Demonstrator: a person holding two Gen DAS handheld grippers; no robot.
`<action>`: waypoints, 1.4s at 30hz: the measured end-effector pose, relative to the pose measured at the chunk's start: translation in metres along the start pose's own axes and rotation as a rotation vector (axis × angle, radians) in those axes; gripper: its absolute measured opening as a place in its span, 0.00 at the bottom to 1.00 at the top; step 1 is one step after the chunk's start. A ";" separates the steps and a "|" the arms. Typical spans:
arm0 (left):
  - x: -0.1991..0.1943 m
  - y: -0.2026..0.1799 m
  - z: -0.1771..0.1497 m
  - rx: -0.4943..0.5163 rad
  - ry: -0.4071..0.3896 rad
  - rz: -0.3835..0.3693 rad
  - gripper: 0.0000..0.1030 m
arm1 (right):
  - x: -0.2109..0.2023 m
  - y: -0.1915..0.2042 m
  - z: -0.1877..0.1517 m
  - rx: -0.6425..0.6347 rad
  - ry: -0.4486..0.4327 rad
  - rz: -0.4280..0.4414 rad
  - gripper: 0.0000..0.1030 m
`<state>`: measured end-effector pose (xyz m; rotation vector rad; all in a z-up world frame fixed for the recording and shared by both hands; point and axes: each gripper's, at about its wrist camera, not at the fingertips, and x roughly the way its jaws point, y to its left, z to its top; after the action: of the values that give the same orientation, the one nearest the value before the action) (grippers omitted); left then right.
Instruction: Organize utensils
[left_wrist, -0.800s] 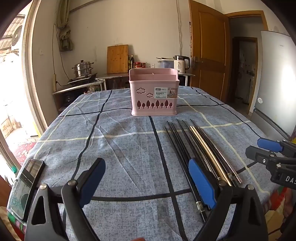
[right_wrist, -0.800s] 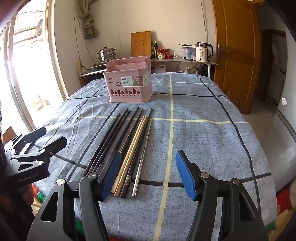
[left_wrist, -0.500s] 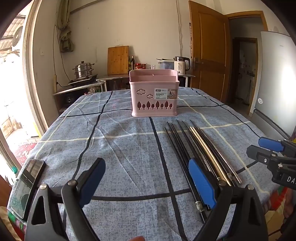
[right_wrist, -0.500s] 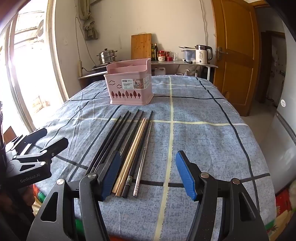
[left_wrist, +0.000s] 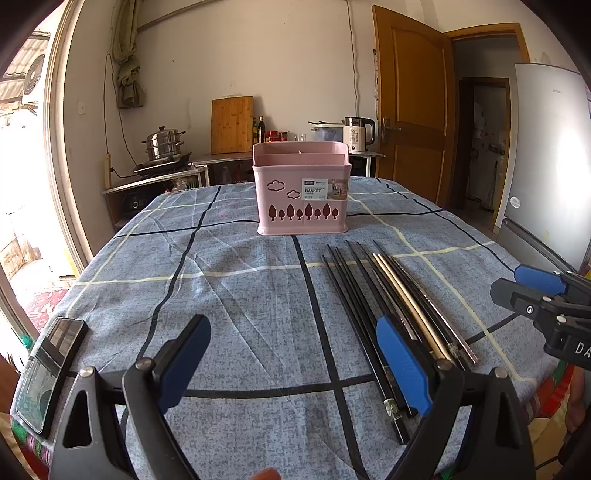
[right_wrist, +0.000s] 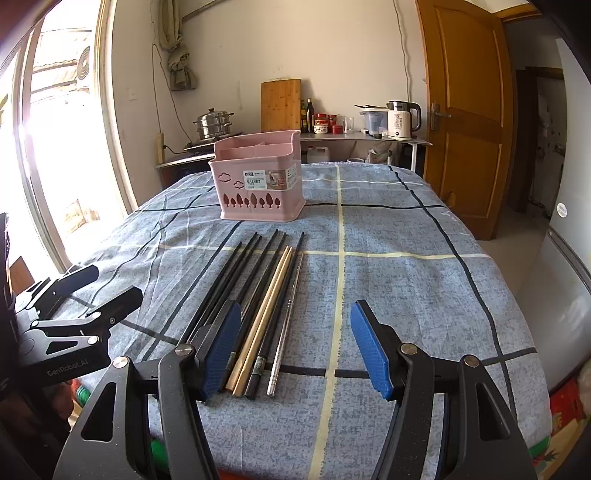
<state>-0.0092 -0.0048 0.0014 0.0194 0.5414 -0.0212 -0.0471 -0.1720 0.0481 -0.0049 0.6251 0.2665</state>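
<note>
A pink utensil basket (left_wrist: 302, 188) stands upright on the blue checked tablecloth, far from both grippers; it also shows in the right wrist view (right_wrist: 258, 181). Several chopsticks (left_wrist: 384, 306) lie side by side in front of it: black ones, a tan wooden pair (right_wrist: 263, 317) and a metal one (right_wrist: 288, 317). My left gripper (left_wrist: 291, 363) is open and empty, hovering over the near table edge, its right finger above the black chopsticks' near ends. My right gripper (right_wrist: 295, 347) is open and empty, straddling the near ends of the chopsticks.
A phone (left_wrist: 48, 373) lies at the table's near left corner. The table edge (right_wrist: 517, 295) drops off at the right, with a fridge (left_wrist: 550, 162) beyond. A counter with a kettle (right_wrist: 400, 120), cutting board and steamer pot stands behind the table.
Both grippers have tilted slightly, so the basket sits a little lower in each view. Nothing on the table has moved, and both grippers stay open.
</note>
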 end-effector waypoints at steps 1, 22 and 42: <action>-0.001 0.000 0.000 -0.001 -0.005 0.003 0.90 | 0.000 0.001 0.000 0.001 0.001 0.001 0.61; -0.004 0.002 0.001 -0.009 -0.015 0.010 0.90 | 0.002 0.001 -0.001 -0.001 0.000 0.007 0.61; -0.001 0.002 -0.002 -0.008 -0.009 0.009 0.90 | 0.003 0.001 -0.001 -0.003 0.003 0.007 0.61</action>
<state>-0.0105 -0.0028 0.0004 0.0139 0.5328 -0.0106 -0.0454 -0.1702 0.0452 -0.0056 0.6283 0.2742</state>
